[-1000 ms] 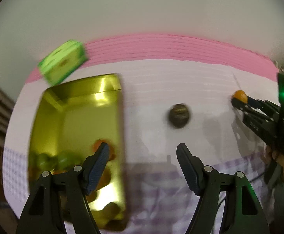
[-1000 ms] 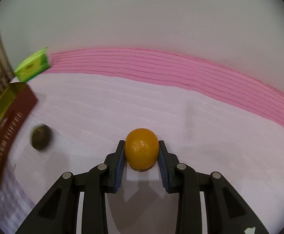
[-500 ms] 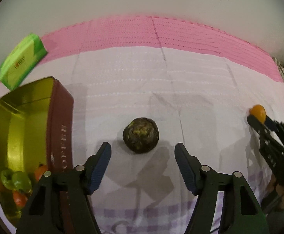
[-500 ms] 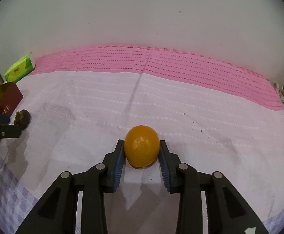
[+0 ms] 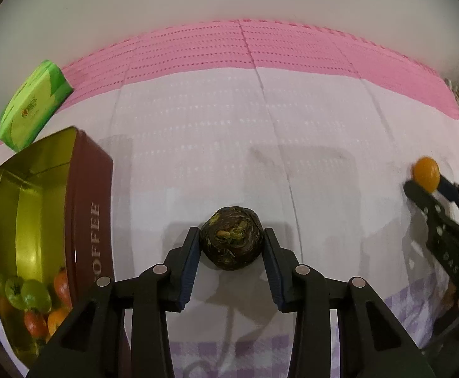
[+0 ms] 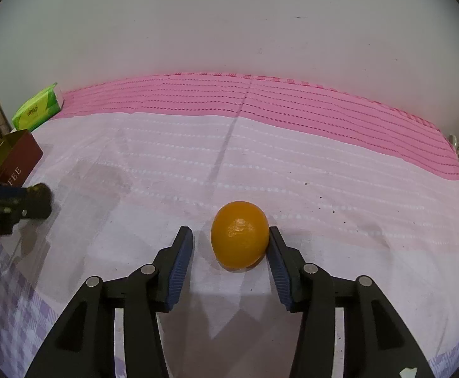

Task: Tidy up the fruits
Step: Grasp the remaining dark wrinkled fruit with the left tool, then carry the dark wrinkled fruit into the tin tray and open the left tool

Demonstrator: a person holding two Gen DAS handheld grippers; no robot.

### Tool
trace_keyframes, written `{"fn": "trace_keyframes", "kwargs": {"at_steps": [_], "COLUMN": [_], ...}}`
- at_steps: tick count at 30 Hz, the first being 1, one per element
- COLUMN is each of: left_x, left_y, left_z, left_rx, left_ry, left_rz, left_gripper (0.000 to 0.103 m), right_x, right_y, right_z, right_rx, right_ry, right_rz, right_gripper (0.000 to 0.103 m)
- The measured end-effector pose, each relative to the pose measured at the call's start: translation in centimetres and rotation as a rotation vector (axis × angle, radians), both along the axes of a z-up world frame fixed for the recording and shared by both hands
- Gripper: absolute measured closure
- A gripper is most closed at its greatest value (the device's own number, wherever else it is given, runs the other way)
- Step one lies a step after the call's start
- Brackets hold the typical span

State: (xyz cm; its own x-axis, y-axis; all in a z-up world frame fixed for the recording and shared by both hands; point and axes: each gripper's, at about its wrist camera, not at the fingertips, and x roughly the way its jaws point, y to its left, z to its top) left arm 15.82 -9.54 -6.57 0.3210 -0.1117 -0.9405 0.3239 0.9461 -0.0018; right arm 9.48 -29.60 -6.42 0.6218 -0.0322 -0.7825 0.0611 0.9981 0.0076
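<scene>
Two hand-held grippers are mine, one in each hand, over a pink and white cloth on the tabletop [image 5: 197, 132]. Half a second ago my left hand-held gripper [image 5: 232, 247] stood wide with the dark, blotchy fruit [image 5: 231, 242] lying ahead of its fingertips; now the jaws are closing and both blue pads meet the fruit's sides. A second ago my right hand-held gripper [image 6: 231, 245] clamped the orange [image 6: 239, 234]; now its jaws are opening, with a clear gap on the left of the orange while the right pad sits against it or just beside it, and the orange rests on the cloth.

With the brown tin [image 5: 84, 208] as landmark: the dark fruit lies on the cloth to its right, near it, and the orange is well apart from it, farther right again. A green packet [image 5: 34, 105] sits just behind the tin. Green, red and orange fruits [image 5: 34, 299] lie inside the tin at its near end.

From the right wrist view, the left hand-held gripper is cut off at the frame's left edge and covers most of the dark fruit. I cannot tell what kind of fruit the dark one is.

On the tin's side I read "COFFEE". The packet's printing is too small to read.
</scene>
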Motion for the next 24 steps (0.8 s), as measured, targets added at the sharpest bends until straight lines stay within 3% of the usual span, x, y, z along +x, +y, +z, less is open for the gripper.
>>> {"fn": "trace_keyframes", "kwargs": {"at_steps": [10,17,24], "left_x": [-3.3,-5.3,-5.5], "left_y": [2.0,7.1,13.1], "left_z": [3.3,5.9,6.5], "left_rx": [-0.026,-0.020,-0.004], "left_ry": [-0.042,-0.092,-0.103], "left_rz": [0.027,0.114,0.237], "left_gripper": [0.063,0.063,0.063], "right_x": [0.1,0.2,0.2], "right_y": [0.1,0.2,0.2], "right_z": [0.0,0.0,0.0], "right_rx": [-0.006,-0.008,-0.008], "right_ry": [0.001,0.002,0.002], "right_rz": [0.001,0.001,0.000], "right_gripper": [0.058,0.058,0.058]}}
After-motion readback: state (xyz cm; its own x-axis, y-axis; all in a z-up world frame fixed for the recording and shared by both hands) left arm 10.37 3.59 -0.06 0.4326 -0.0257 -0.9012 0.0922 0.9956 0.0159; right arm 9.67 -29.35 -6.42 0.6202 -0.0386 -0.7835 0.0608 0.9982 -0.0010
